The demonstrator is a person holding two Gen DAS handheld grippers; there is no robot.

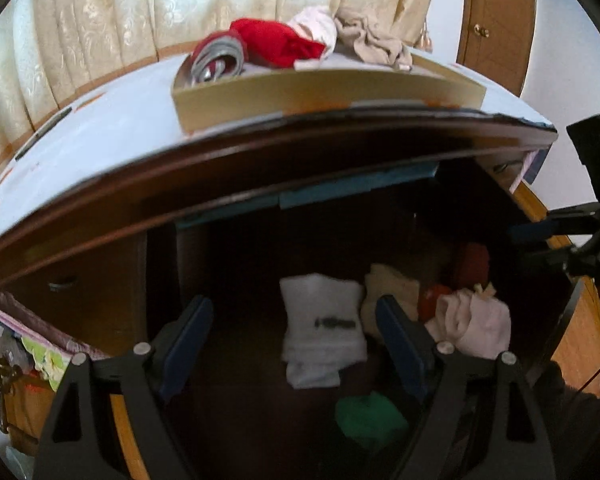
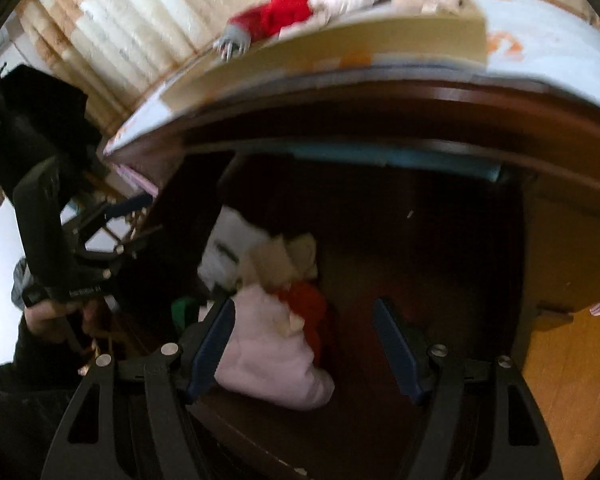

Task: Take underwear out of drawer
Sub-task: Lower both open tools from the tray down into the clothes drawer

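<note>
Only left wrist view shows white folded underwear (image 1: 324, 320) whole.

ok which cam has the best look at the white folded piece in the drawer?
Left wrist view: the white folded piece lies centred and unobstructed, a dark mark showing on it. In the right wrist view only a blurred white patch shows at the left, partly hidden behind the cream and pink pieces.
</note>
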